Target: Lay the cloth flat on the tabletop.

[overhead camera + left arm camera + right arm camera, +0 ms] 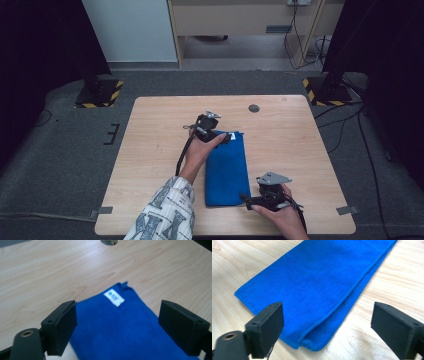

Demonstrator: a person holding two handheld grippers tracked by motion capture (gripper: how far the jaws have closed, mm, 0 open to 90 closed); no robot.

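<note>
A blue towel (pixel 227 170) lies folded into a long strip on the wooden table (pixel 150 150), its length running away from me. My left gripper (pixel 216 134) hovers at the towel's far end, jaws wide apart with nothing between them. In the left gripper view the towel (pixel 117 327) shows a small white label (pixel 114 297) near its corner. My right gripper (pixel 252 202) sits at the towel's near right corner, also open and empty. The right gripper view shows the folded near edge of the towel (pixel 317 285) lying flat below the jaws.
A round cable hole (pixel 254 108) sits in the table's far side. Bare wood surrounds the towel on the left and right. Stand bases with yellow-black tape (pixel 100 95) (pixel 325 92) stand on the carpet beyond the table.
</note>
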